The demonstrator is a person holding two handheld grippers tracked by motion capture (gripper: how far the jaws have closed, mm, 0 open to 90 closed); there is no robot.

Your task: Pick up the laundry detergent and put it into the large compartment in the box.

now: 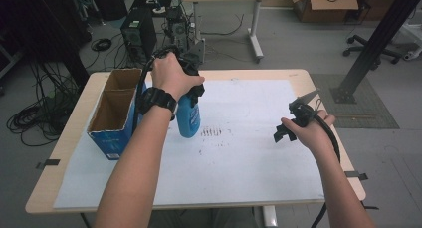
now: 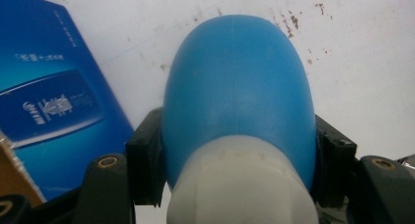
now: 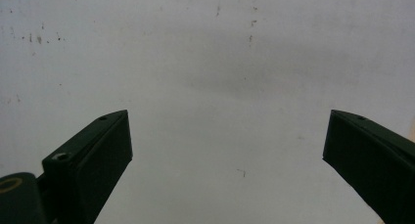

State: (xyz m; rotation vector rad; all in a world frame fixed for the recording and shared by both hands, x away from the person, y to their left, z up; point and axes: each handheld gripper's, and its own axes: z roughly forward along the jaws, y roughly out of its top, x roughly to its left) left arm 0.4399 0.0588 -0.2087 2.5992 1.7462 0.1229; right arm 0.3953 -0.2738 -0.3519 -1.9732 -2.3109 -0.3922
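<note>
We are clamping the blue bottle [image 1: 188, 119] near its white neck with our left gripper [image 2: 239, 160], holding it upright on the white sheet [image 1: 249, 153], just beside the open blue box [image 1: 113, 113]. We are holding our right gripper [image 3: 227, 150] above bare sheet, its 2 jaws spread wide.

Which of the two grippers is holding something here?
The left gripper: its jaws are clamped on either side of the blue bottle beside the open blue box. The right gripper has its jaws spread wide over bare white paper.
</note>
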